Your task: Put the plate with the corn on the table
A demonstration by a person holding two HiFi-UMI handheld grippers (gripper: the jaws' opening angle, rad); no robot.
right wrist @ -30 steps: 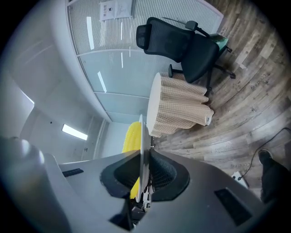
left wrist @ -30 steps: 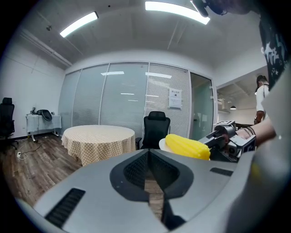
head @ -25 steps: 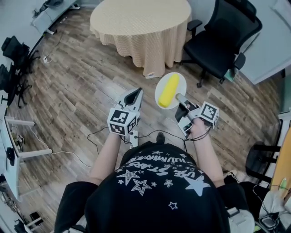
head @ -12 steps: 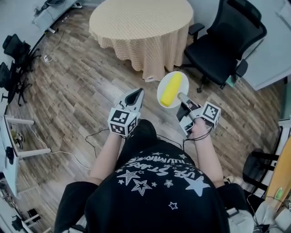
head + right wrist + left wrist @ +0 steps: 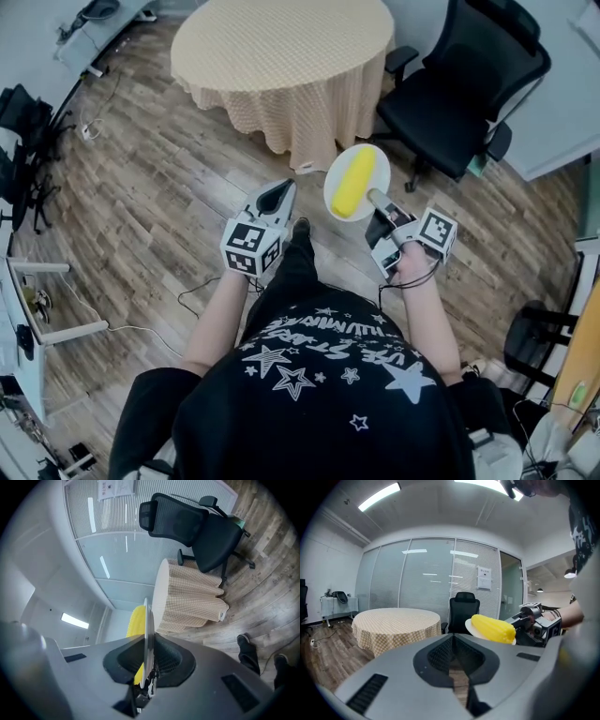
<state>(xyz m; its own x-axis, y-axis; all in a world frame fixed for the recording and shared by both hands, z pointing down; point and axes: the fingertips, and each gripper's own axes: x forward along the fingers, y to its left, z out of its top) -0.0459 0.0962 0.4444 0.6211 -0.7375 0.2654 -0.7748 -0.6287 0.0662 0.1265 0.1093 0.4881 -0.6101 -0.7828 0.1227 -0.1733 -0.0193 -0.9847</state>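
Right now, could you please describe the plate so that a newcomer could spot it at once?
Start at the round table with the checked cloth. Just short of it, over the wood floor, the right claw grips a white plate by its rim; it alone carries a yellow corn cob.

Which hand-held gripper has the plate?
The right hand-held gripper: its jaws clamp the rim of the plate, corn on it. The left hand-held gripper holds nothing.
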